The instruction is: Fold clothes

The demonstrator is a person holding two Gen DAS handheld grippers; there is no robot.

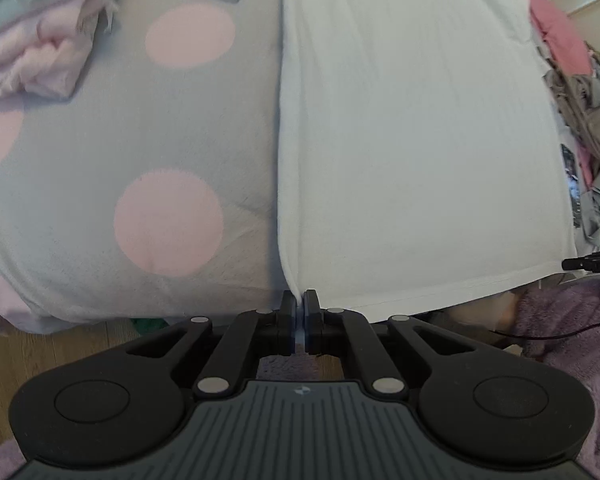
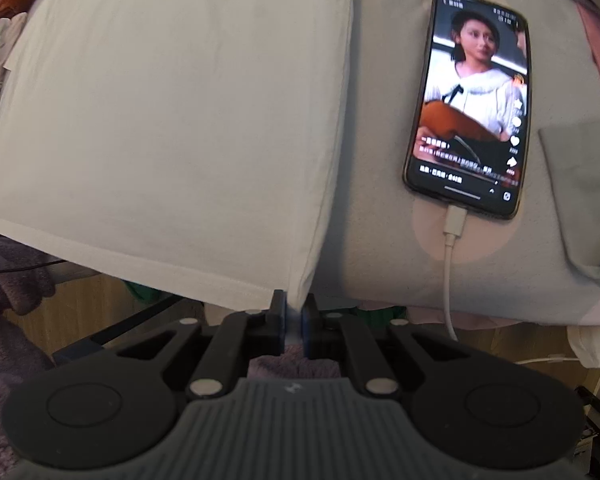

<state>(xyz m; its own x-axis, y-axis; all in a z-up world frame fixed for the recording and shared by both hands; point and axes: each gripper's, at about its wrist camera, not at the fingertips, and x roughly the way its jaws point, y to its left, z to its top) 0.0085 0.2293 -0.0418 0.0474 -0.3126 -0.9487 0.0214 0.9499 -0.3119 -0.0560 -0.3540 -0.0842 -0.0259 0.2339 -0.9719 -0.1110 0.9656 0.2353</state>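
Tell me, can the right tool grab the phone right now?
Probably not yet: the right tool is shut on the white shirt's corner. The phone lies uncovered beside the shirt.

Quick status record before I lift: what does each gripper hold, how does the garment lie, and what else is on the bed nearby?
left gripper: shut on near left corner of the white garment
right gripper: shut on its near right corner
garment: spread flat on the spotted bedcover, hem at the bed's near edge
phone: right of the garment, apart from it, screen lit, charging cable plugged in
pink cloth: bunched at far left
clothes pile: right of the garment
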